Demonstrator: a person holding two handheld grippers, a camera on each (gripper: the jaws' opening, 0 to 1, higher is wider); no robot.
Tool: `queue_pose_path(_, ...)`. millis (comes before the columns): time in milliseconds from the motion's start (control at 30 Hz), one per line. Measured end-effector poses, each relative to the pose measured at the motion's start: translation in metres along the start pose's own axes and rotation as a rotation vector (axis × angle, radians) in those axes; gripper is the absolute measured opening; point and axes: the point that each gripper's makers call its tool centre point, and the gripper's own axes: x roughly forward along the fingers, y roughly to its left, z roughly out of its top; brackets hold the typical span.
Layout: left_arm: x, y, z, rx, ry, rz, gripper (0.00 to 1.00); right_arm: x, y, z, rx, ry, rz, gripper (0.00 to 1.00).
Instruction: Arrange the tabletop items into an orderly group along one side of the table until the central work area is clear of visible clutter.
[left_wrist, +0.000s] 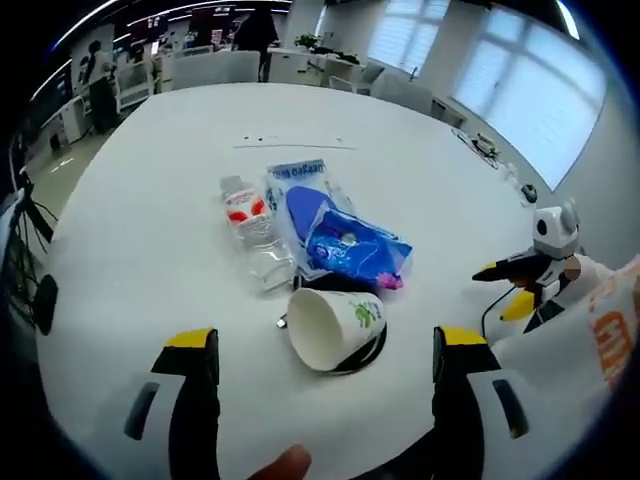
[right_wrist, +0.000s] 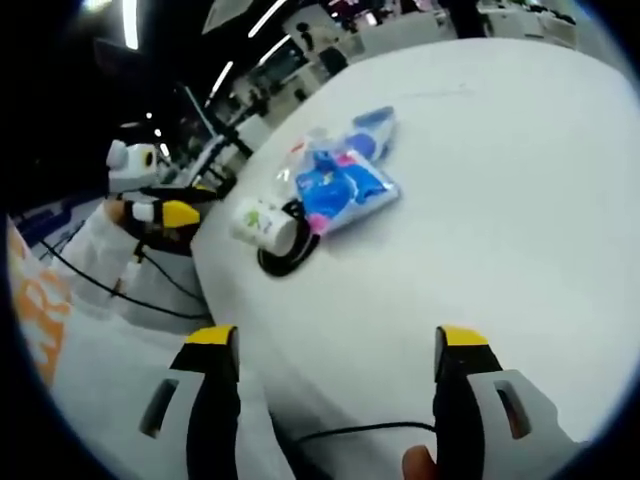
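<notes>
Desk: the white desk carries one small cluster of items near its middle, with bare surface all round.
Paper cup: a paper cup lies on its side, mouth toward the left gripper view, resting against a dark round lid or coaster; nearest to the left hand-held gripper, so likely the first thing to move.
Bottle: a clear plastic bottle with a red label lies flat, just beside the blue packet.
Blue packets: a blue packet overlaps a lighter blue-and-white pouch; they touch, which suggests dumped clutter, not an ordered group.
Left hand-held gripper: jaws wide apart, holding nothing, short of the cup.
Right hand-held gripper: jaws wide apart, empty, well apart from the cluster.
Progress: judged not begun; the items sit centrally, none along an edge.
</notes>
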Motion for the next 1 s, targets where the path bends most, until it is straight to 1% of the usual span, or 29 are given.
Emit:
queue_pose_path(200, 0.002, 0.004, 0.002, 0.012, 0.003, 0.015, 0.90, -0.001, 0.003, -0.001, -0.009, -0.001, 0.003, 0.79)
queue_pose_path(367, 0.007, 0.014, 0.007, -0.034, -0.010, 0.025, 0.86, 0.000, 0.002, -0.002, -0.006, 0.008, 0.001, 0.78)
queue_pose_path(467, 0.013, 0.021, 0.015, -0.068, -0.027, 0.040, 0.85, 0.001, 0.000, 0.001, -0.002, 0.007, 0.002, 0.78)
queue_pose_path(600, 0.021, 0.024, 0.027, -0.099, -0.046, 0.038, 0.83, 0.003, -0.002, 0.004, 0.001, 0.007, 0.000, 0.78)
queue_pose_path(700, 0.031, 0.027, 0.038, -0.125, -0.062, 0.034, 0.81, 0.005, -0.003, 0.003, 0.004, 0.013, -0.001, 0.77)
queue_pose_path(867, 0.047, 0.031, 0.049, -0.175, -0.068, 0.029, 0.76, 0.005, -0.002, 0.000, 0.009, 0.024, 0.002, 0.77)
queue_pose_path(1000, 0.059, 0.042, 0.057, -0.242, -0.084, 0.057, 0.74, 0.003, -0.008, 0.002, 0.024, 0.020, -0.007, 0.77)
